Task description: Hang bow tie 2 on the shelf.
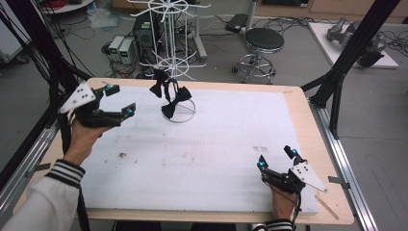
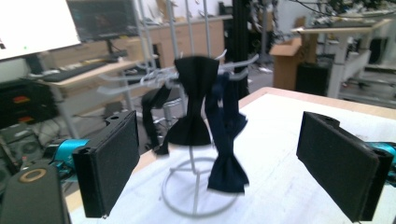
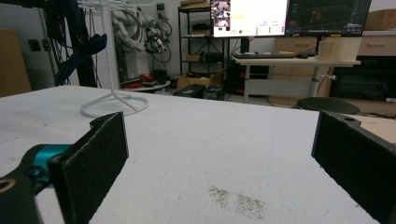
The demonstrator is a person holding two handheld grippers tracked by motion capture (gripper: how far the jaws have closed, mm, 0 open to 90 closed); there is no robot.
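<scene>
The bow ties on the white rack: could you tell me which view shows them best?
The left gripper view: the bow ties hang close and large between its open jaws, though slightly blurred. The high view shows them small and dark on the rack. The right gripper view catches one at its left edge.

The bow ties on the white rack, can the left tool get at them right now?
Probably yes: the left tool is open, pointed at the bow ties, with nothing in between.

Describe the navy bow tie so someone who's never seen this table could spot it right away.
Find the white wire stand at the table's far edge. Bow ties hang from its lowest hooks. The navy bow tie hangs lowest, nearly to the ring base; its neighbours are black.
</scene>
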